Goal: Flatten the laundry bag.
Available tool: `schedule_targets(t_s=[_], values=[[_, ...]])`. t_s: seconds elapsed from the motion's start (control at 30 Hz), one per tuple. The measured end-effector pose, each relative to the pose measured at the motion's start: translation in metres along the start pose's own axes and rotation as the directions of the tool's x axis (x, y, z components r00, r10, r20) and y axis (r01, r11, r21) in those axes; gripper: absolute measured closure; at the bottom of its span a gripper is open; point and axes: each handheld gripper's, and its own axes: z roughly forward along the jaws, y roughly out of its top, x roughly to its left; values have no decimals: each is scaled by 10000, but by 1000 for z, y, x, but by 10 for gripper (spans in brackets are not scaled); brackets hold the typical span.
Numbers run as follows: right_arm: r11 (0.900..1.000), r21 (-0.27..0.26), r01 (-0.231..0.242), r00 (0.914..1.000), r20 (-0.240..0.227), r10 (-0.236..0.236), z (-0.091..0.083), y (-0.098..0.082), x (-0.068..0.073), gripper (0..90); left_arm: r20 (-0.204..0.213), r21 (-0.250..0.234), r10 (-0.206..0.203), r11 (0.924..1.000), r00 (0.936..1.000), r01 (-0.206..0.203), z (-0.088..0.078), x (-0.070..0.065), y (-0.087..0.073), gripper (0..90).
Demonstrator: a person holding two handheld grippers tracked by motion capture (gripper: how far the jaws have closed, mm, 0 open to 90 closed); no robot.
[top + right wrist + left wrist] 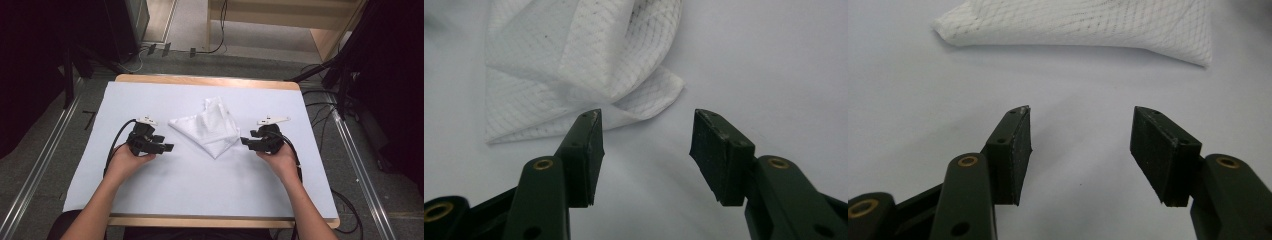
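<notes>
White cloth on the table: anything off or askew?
The white cloth lies crumpled mid-table, folded unevenly, one flap bunched up at the back and a corner pointing toward the person. No tear or stain visible. Left gripper and right gripper flank it, open, not touching.

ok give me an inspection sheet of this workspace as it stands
surface: white sheet covering a wooden table
job's things: crumpled white mesh cloth lying mid-table between the grippers, untouched
clutter: nothing seen
grippers: left gripper and right gripper both open, empty, resting either side of the cloth and pointing at it
cables: black cable loops from the left gripper; another trails from the right
surroundings: grey floor, metal rails, wooden furniture beyond
</notes>
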Motion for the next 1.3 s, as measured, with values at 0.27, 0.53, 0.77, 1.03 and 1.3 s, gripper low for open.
schedule_targets(t_s=[0.27, 0.53, 0.77, 1.03, 1.3], values=[[9993, 292, -251, 9989, -401, 262, -1, -3, 4, 476, 151, 55, -235, 9997, 9996, 234, 0, 5, 2, 385], [9989, 87, -467, 9977, -488, 471, -4, -9, 1, 472, 155, 104, -178, 9998, 9997, 177, 3, 7, 4, 368], [9993, 290, -229, 9992, -332, 239, -3, -8, 2, 471, 165, 165, -174, 9997, 9997, 171, 4, 7, 3, 365], [9988, 416, -271, 9990, -344, 286, -3, -7, 3, 470, 148, 123, -234, 9997, 9996, 233, 3, 8, 3, 361], [9988, 409, -252, 9991, -342, 266, -2, -6, 4, 479, 163, 105, -288, 9995, 9995, 287, 2, 9, 2, 358]])
